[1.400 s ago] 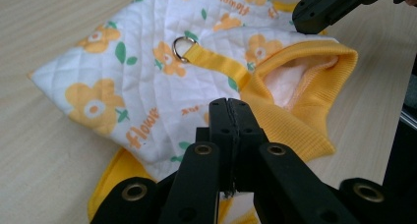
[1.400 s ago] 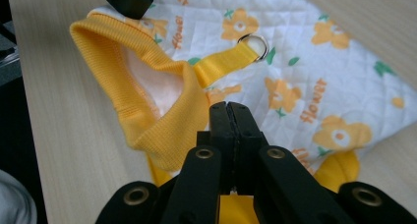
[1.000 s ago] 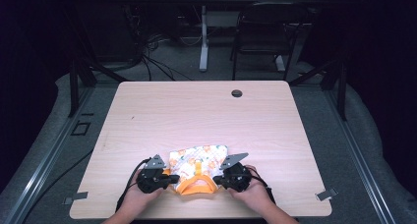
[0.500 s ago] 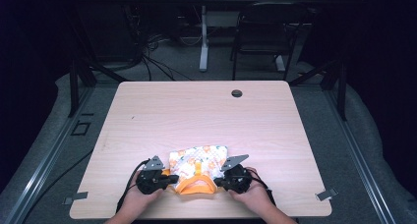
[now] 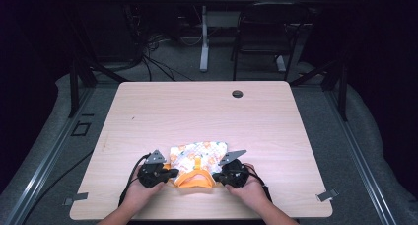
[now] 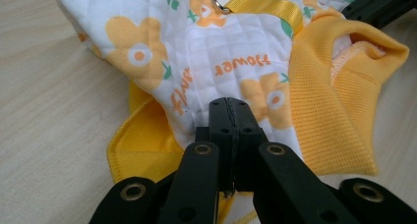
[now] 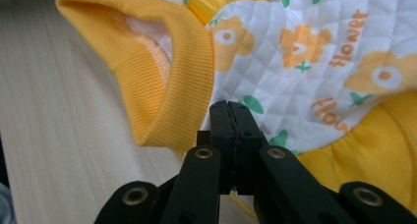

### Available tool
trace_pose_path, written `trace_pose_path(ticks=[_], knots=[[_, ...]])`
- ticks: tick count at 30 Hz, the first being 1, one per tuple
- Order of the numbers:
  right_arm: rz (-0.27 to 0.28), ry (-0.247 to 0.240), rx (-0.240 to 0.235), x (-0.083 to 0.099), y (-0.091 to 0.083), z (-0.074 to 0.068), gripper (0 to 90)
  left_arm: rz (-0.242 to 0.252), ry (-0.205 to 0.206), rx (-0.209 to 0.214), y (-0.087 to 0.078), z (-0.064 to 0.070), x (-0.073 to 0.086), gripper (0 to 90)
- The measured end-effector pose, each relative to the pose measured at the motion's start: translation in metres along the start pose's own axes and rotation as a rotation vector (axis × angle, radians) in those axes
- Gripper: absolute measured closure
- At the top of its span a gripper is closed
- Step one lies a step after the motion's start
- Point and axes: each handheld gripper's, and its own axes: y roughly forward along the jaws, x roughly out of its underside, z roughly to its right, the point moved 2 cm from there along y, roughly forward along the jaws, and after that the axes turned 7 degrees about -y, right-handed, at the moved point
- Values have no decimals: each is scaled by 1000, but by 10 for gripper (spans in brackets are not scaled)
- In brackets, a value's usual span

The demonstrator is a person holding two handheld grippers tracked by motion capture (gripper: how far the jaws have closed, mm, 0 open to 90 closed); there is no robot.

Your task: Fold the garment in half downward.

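Both tools are pinching a small flowered garment at the near edge of the bench.

The left tool [image 6: 229, 117] is clenching the quilted white garment [image 5: 198, 156] by its side, its orange ribbed collar [image 6: 329, 111] lying just right of the jaws. The right tool [image 7: 231, 118] is gripping the opposite side, collar to its left. The garment is lying between the two tools on the bench [image 5: 197, 111].

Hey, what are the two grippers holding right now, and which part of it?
Both pinch the small flowered garment: the left gripper on its quilted white fabric beside the orange collar, the right gripper likewise on the other side.
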Motion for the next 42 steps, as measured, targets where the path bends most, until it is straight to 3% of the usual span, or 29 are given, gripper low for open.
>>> trace_pose_path(ticks=[12,16,23,28,34,36,42], knots=[[10,45,28,-15,11,22,899,18,-26,-59,13,-22,-21,900],[9,58,36,-20,14,28,900,32,-69,-48,16,-28,-25,900],[-2,57,57,-25,17,36,900,24,-56,-74,20,-32,-33,900],[8,90,66,-28,20,46,899,36,-90,-70,25,-39,-39,900],[6,96,88,-33,23,53,899,36,-91,-94,30,-43,-46,900],[4,102,93,-34,23,56,899,48,-113,-85,30,-45,-46,900],[25,125,101,-34,25,60,899,55,-127,-77,31,-47,-46,900]])
